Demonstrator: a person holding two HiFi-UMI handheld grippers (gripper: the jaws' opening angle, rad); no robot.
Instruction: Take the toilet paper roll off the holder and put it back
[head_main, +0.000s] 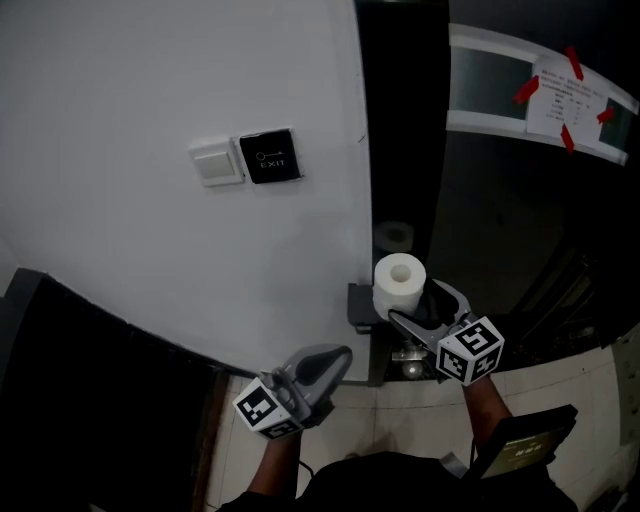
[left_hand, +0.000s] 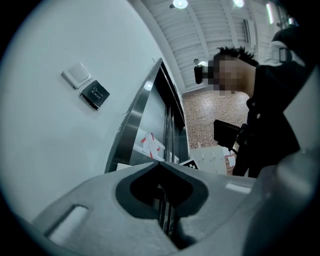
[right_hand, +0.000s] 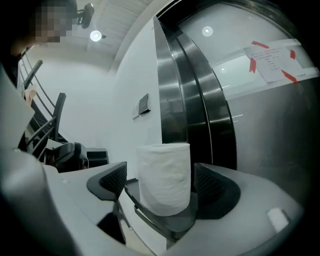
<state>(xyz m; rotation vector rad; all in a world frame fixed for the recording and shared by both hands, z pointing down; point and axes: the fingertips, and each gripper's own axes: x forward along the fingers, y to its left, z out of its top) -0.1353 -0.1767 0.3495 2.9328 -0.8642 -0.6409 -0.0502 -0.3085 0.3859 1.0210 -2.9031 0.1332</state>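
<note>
Standing on end on the holder (head_main: 360, 305), the roll (head_main: 400, 280) has its core hole facing up. The holder is fixed at the right edge of the white wall (head_main: 150, 260), just beside a dark metal door frame (right_hand: 185, 90).

The right claw (head_main: 420, 305) is level with the roll and straddles it. Its jaws are spread wide, one on each side. The right gripper view shows a gap between each ribbed pad and the paper, so it grips nothing. The roll's lower end rests on the holder's dark ledge, which reaches toward the camera between the jaws.

The left claw (head_main: 338, 356) hangs to the left of the holder, apart from it, tilted upward toward the wall. Its jaws are pressed together with nothing between them.

Higher on the wall sit a white switch (head_main: 217, 161) and, just beside it on the right, a black EXIT button (head_main: 268, 156). A notice (head_main: 567, 100) taped with red strips hangs on the dark panel right of the frame. Pale floor (head_main: 400, 420) tiles show below the holder. In the left gripper view a person (left_hand: 270, 110) in dark clothes stands at the right.
</note>
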